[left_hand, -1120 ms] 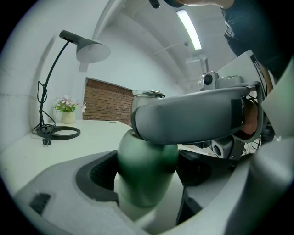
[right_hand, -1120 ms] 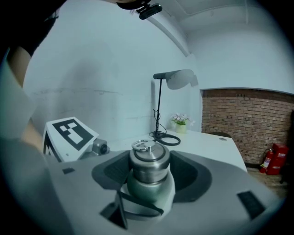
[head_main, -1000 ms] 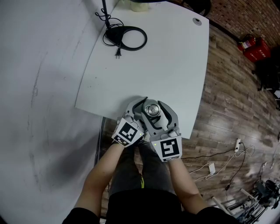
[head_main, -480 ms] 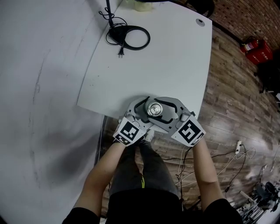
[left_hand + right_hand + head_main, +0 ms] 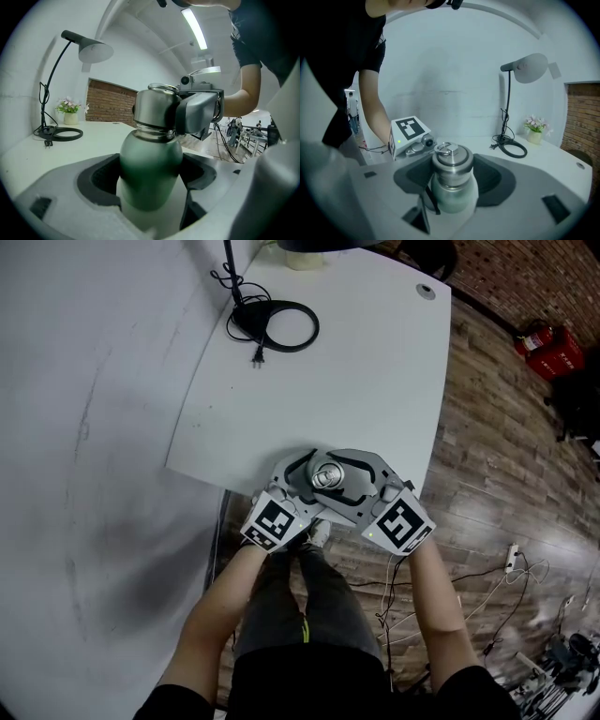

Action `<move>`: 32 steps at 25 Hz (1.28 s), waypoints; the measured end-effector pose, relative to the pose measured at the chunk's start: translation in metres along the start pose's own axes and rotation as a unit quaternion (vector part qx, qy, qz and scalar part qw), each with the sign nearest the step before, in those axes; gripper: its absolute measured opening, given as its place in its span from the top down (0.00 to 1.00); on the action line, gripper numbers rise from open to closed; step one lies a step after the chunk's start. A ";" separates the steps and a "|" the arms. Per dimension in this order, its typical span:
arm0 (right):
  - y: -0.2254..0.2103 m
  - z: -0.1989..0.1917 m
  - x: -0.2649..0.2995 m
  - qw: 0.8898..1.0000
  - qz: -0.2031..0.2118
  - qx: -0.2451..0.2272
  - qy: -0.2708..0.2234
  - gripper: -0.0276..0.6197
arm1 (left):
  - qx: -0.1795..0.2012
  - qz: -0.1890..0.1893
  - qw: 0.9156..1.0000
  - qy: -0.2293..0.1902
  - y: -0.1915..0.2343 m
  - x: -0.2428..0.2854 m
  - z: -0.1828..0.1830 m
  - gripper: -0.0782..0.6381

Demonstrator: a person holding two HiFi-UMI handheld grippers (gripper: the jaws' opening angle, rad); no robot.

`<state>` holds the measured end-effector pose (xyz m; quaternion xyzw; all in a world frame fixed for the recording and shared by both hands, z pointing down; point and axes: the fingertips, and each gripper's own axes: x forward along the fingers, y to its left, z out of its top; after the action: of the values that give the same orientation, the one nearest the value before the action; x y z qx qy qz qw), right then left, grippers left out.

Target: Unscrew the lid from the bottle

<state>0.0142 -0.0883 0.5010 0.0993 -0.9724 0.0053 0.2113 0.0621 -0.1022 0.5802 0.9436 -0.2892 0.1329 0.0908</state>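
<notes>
Left hand-held gripper [image 5: 302,476] clamps bottle [image 5: 150,168], right hand-held gripper [image 5: 349,482] its lid [image 5: 452,159].

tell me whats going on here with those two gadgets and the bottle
A person stands at the near edge of a white table with one tool in each hand. The left tool is clamped on the body of a green bottle and holds it upright. The right tool is closed around the bottle's metal lid, placed to twist it. The lid sits on the neck and is not off yet.
</notes>
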 end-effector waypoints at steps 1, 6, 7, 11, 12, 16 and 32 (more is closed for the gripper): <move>0.000 0.002 -0.001 1.000 -0.005 0.004 -0.004 0.54 | -0.001 0.000 1.000 0.000 0.000 0.000 0.000 0.35; -0.001 0.008 -0.007 1.000 -0.024 0.006 -0.008 0.54 | -0.001 -0.005 1.000 0.003 0.000 0.000 -0.001 0.35; -0.002 0.009 -0.009 1.000 -0.028 0.006 -0.008 0.54 | -0.001 -0.005 1.000 0.003 0.000 0.000 -0.001 0.35; -0.005 0.014 -0.017 0.999 -0.050 0.008 -0.006 0.55 | 0.008 -0.007 1.000 0.010 -0.002 0.002 -0.003 0.35; -0.005 0.015 -0.018 0.998 -0.055 0.009 -0.008 0.54 | 0.009 -0.007 1.000 0.006 -0.001 0.001 -0.001 0.35; -0.007 0.022 -0.028 0.996 -0.078 0.028 -0.021 0.55 | 0.011 -0.014 1.000 -0.008 -0.002 0.000 0.007 0.34; -0.006 0.042 -0.060 0.980 -0.189 0.059 -0.008 0.54 | 0.005 -0.022 1.000 0.002 -0.001 -0.045 0.029 0.34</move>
<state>0.0514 -0.0848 0.4376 0.2938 -0.9355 0.0220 0.1949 0.0324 -0.0849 0.5392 0.9499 -0.2676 0.1343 0.0899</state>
